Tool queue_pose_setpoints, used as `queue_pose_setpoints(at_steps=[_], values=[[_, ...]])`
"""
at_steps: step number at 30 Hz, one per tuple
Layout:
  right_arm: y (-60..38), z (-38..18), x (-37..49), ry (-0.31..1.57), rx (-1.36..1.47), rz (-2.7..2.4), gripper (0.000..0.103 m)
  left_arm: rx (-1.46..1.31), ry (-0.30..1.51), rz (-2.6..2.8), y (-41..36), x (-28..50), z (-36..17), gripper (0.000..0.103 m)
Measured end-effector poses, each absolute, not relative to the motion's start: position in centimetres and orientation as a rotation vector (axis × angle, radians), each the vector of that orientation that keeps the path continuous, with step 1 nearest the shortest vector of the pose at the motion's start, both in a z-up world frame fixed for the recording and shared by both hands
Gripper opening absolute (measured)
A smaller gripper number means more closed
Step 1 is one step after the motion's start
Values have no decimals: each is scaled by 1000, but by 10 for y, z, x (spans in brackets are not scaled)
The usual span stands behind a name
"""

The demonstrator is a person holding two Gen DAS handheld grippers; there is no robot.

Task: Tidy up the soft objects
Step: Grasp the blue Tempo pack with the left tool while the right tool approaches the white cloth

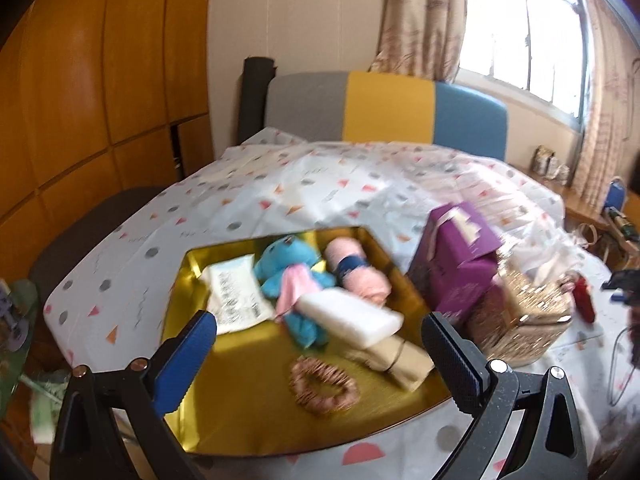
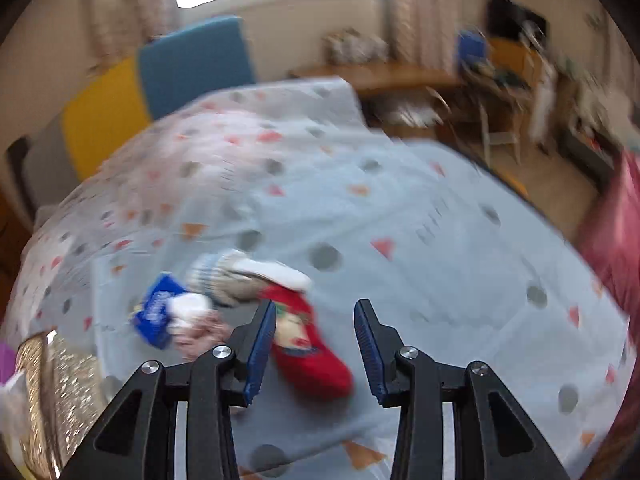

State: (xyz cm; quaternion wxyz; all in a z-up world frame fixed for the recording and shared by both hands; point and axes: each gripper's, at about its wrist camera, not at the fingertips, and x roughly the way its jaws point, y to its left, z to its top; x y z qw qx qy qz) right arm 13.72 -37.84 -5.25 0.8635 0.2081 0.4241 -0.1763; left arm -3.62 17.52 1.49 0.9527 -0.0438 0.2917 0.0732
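Now I'm hovering both grippers over the bed.
Left gripper (image 1: 318,344) jaws gaping, empty, above the gold tray (image 1: 240,412); right gripper (image 2: 315,350) jaws parted, empty, near the red stocking (image 2: 308,344).

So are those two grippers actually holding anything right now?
No, nothing is held. The left gripper is open above the gold tray of soft things. The right gripper is open too, hovering over the red stocking without clamping it.

One tray (image 1: 176,280), one plush (image 1: 294,276), one scrunchie (image 1: 324,386), two boxes (image 1: 456,272) (image 1: 520,316), one red sock (image 2: 310,350), one blue packet (image 2: 157,316).
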Motion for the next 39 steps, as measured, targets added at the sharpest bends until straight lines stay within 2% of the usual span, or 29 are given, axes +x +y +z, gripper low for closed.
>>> queue_pose_setpoints(at_steps=[6,17,22,29,34,36,39], values=[[-412,-73,124,956,657,-394,41,-49,603,42,138,-16,38,103],[-410,-82,124,1002,735,-353,41,79,662,-229,28,33,72,103],[-411,-78,126,985,762,-328,41,81,755,-327,-26,65,80,103],[-409,-72,126,962,775,-293,41,122,911,-379,-105,122,76,103],[-409,-68,124,944,800,-259,41,190,1010,-352,-153,173,50,103],[-410,-66,123,933,815,-250,41,236,1056,-311,-168,194,32,99],[-412,-66,122,922,837,-241,41,289,1112,-250,-178,221,6,87]])
